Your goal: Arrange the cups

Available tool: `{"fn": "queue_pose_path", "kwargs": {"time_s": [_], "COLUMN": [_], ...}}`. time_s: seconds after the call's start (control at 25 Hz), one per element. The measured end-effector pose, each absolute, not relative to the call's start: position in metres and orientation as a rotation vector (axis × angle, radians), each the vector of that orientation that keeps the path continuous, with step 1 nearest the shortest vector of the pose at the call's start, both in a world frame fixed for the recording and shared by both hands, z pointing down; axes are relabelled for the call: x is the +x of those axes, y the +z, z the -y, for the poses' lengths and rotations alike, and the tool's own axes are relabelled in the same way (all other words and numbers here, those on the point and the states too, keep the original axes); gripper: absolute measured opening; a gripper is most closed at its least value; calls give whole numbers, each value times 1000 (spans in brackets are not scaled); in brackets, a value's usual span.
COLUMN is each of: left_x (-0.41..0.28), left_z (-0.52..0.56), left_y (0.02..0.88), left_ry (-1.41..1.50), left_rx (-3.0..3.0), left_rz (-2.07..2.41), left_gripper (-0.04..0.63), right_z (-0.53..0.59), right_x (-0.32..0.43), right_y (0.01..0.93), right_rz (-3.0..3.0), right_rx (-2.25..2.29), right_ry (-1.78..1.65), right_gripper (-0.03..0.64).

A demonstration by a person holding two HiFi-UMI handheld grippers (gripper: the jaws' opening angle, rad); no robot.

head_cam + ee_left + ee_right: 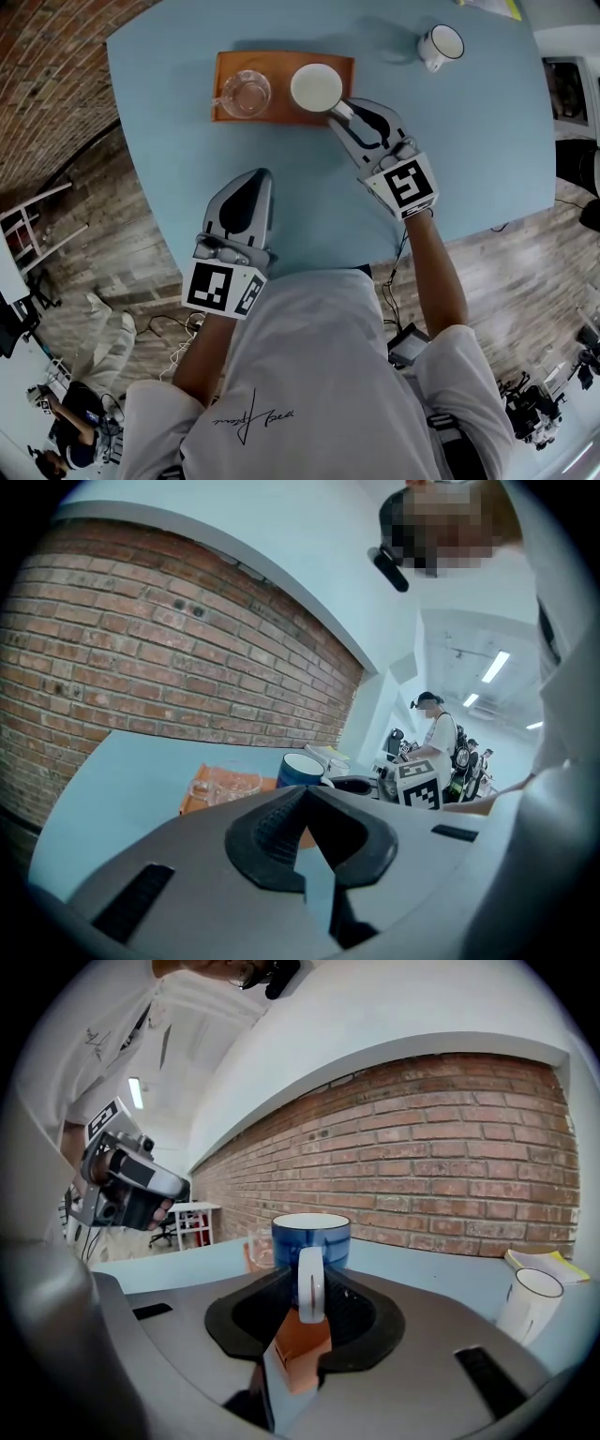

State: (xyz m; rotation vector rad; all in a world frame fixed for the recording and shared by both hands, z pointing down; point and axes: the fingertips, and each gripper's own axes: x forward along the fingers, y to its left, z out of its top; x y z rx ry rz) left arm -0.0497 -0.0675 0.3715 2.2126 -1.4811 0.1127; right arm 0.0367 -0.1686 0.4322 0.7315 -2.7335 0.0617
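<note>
An orange tray (281,66) lies on the blue table and carries a clear glass cup (246,92) on its left and a blue mug (316,86) with a white inside on its right. My right gripper (339,105) reaches to the mug from the near right. In the right gripper view the mug's white handle (310,1283) stands upright between the pads of my right gripper (310,1297), which sit against both its sides. My left gripper (253,176) hovers shut and empty near the table's front edge, well short of the tray; its closed tips (305,794) point toward the glass cup (225,782).
A white enamel mug (441,45) with a dark rim stands alone at the table's far right (527,1302). A yellow-edged pad of paper (539,1262) lies behind it. A brick wall runs along the table's far side. Bare blue tabletop (187,141) lies between my grippers and the tray.
</note>
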Motion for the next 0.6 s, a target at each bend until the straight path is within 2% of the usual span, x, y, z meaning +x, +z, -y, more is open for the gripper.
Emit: {"fn": "queue_pose_path", "kwargs": {"time_s": [0.16,0.6], "left_x": [-50,-43], "left_z": [67,70], "left_y": [371,372], "left_ry": [104,71], "left_rx": [2211,2224], "left_rz": [1493,1515], "left_gripper": [8,8], "right_z": [166,164], "right_x": [38,40], "right_y": [434,435], "right_rz": [2718,2636], "right_rx": [762,980], "right_ry": [54,79], "right_gripper": [74,66]}}
